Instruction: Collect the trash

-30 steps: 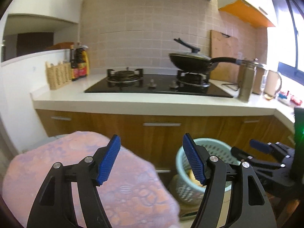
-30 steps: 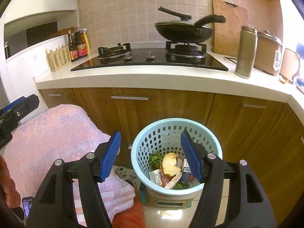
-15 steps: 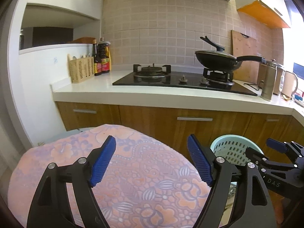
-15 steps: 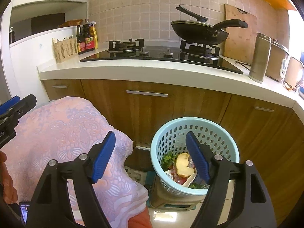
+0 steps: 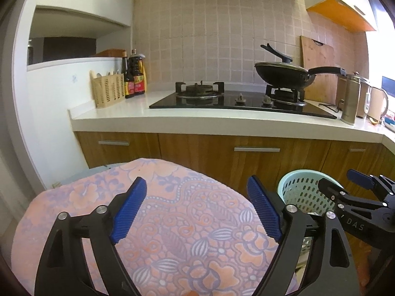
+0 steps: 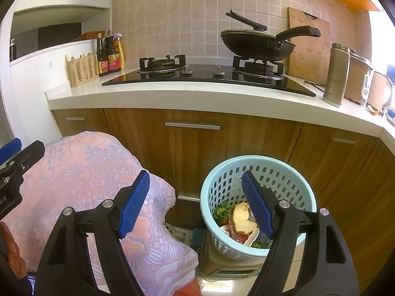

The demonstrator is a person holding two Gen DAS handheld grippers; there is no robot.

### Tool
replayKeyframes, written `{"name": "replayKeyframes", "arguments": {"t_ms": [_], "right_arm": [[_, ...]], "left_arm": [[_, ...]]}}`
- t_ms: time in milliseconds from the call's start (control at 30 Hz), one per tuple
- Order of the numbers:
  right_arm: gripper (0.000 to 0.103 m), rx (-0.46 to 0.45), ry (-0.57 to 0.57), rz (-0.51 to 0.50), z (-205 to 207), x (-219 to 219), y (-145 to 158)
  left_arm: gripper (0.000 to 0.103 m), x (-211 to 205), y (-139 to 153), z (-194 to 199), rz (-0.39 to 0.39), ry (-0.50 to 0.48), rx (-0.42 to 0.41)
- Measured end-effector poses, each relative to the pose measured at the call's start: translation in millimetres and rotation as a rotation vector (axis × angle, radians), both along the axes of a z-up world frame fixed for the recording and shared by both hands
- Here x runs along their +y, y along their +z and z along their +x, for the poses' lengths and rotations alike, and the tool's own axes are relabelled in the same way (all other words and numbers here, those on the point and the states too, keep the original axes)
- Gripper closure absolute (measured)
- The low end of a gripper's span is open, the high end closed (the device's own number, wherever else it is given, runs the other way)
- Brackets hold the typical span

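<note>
Left to right: your left gripper [image 5: 197, 209] hangs over the pink flowered cloth [image 5: 172, 222], jaws released, nothing in them. Your right gripper [image 6: 195, 203] is also spread and empty, cloth under its left finger, blue basket [image 6: 256, 167] under its right one. The basket holds the trash: bread piece [image 6: 243, 218], greens [image 6: 219, 212], wrappers. It stands upright on the floor by the cabinet [image 6: 197, 148], below and right of both grippers, so your right hand is nearer. Versus a second ago, both views have risen and backed off; the basket sits further right and lower.
</note>
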State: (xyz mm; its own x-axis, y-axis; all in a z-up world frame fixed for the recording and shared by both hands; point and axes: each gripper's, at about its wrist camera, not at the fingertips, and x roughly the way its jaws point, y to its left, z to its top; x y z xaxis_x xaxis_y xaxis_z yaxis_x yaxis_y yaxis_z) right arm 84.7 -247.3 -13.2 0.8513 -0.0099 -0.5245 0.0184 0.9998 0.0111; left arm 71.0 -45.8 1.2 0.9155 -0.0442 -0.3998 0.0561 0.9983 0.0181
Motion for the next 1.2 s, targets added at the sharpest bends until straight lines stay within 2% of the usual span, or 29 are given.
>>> {"name": "replayKeyframes", "arguments": {"t_ms": [500, 933, 1200], "right_arm": [[0.028, -0.015, -0.012, 0.008, 0, -1, 0], [0.027, -0.017, -0.056, 0.018, 2, -12, -2], [0.026, -0.049, -0.1, -0.009, -3, -11, 1]], "left_arm": [[0.016, -3, 0, -3, 0.023, 0.002, -0.01], [0.015, -1, -3, 1, 0.027, 0.004, 0.006], [0.014, 2, -5, 5, 0.023, 0.021, 0.014]]}}
